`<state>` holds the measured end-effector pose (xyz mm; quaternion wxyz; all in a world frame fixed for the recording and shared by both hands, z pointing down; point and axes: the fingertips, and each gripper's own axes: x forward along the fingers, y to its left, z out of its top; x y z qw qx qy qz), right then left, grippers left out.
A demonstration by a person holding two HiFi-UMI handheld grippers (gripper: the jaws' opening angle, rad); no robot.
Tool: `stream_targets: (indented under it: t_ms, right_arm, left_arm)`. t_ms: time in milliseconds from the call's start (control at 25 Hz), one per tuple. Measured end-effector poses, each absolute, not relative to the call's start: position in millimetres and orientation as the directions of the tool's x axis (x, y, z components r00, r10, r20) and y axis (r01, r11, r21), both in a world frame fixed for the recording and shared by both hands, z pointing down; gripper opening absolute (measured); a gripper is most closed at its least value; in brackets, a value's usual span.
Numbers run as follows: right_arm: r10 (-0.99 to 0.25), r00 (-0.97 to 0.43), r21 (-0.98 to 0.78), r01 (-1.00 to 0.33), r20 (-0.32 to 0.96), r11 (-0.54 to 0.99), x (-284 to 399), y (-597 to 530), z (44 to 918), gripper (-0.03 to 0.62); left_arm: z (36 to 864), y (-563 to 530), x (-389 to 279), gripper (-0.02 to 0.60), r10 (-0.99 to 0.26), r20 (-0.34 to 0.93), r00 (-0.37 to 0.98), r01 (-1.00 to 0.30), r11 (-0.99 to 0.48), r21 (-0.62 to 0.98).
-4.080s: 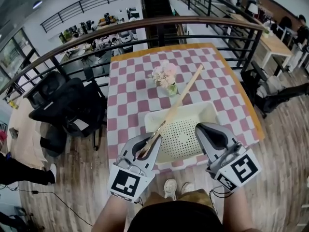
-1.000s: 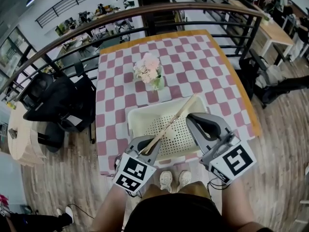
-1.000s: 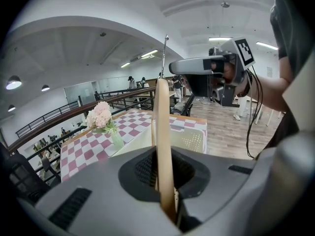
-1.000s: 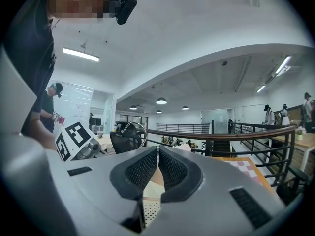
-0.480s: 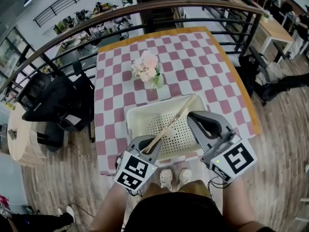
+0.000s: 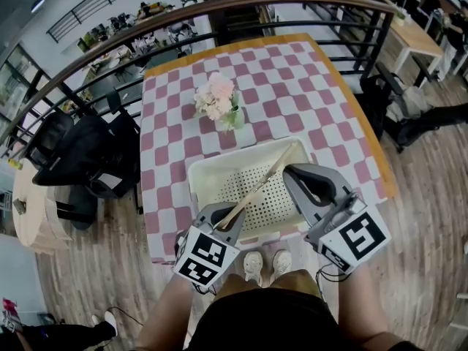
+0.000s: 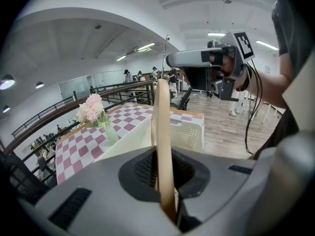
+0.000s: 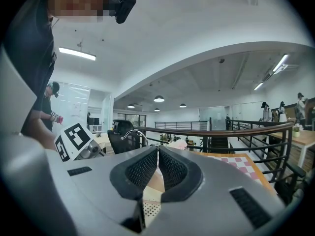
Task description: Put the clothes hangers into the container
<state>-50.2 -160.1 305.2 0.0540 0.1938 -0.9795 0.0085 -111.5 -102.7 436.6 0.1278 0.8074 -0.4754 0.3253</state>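
Note:
A wooden clothes hanger [image 6: 259,185] slants up and away from my left gripper [image 6: 223,221], which is shut on its near end. The hanger's length lies over the cream perforated container [image 6: 191,178] at the table's near edge, its far tip by the container's back right corner. In the left gripper view the hanger [image 7: 162,141] rises straight out from between the jaws of my left gripper [image 7: 166,186]. My right gripper [image 6: 296,175] hovers over the container's right side, shut, with nothing in it. The right gripper view shows the right gripper [image 8: 158,154] with its pads pressed together.
A vase of pink flowers [image 6: 219,101] stands behind the container on the pink-and-white checked table [image 6: 292,79]. A curved railing [image 6: 219,9] runs past the table's far side. A chair draped in black cloth [image 6: 80,156] sits at the left.
The hanger, which earlier reached past the vase, has drawn back and now lies over the container. Over the last second both grippers have hardly moved.

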Motion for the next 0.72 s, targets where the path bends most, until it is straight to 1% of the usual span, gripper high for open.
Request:
stream_targets:
  t_ms: [720]
  right_arm:
    - [-0.389, -0.913, -0.012, -0.393, 0.120, 0.919, -41, -171, 315, 0.034]
  left_arm:
    - [454, -113, -112, 0.017, -0.666, 0.679, 0.308, -0.870, -0.487, -0.083]
